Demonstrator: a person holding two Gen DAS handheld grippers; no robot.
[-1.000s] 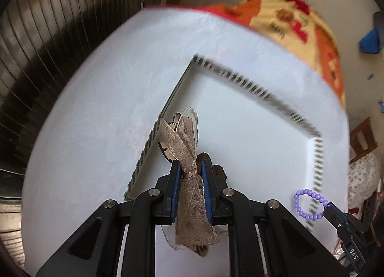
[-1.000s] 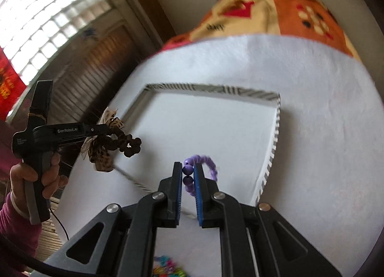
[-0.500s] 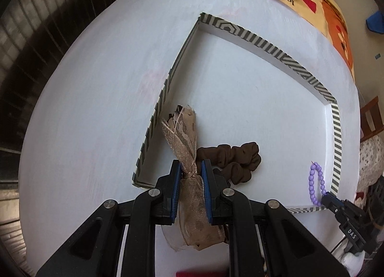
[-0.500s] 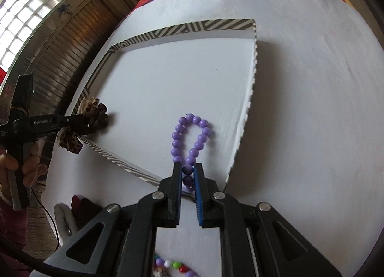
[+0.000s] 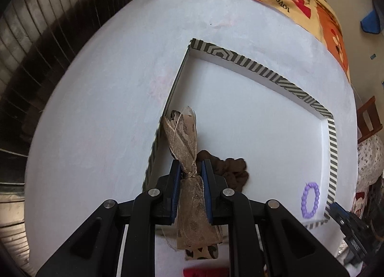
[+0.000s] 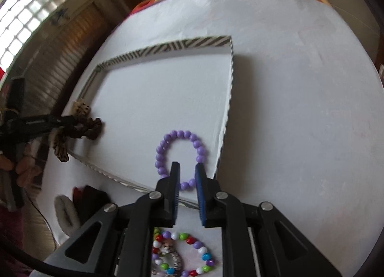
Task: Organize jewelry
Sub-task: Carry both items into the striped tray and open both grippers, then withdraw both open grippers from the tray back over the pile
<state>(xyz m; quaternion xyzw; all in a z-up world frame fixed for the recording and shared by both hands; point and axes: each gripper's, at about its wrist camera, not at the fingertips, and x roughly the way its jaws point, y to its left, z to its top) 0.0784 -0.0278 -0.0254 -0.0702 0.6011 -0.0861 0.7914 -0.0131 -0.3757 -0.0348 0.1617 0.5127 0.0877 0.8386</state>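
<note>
Bracelet [image 6: 180, 157] lies in tray [image 6: 168, 47] | right gripper [image 6: 187, 176] just opened

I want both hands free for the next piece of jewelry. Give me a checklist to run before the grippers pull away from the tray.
1. Purple bead bracelet lying flat inside the tray: ok.
2. Right gripper let go of the bracelet: ok; its jaws have just been opening, and the pads stand apart from the beads.
3. Brown scrunchie resting on the tray floor: ok.
4. Left gripper released the scrunchie's ribbon: not ok, the pads pinch it at the knot.
5. Scrunchie and bracelet apart in the tray: ok.
6. Next piece ready: ok, a multicolored bead bracelet lies outside the tray, under the right gripper.
</note>
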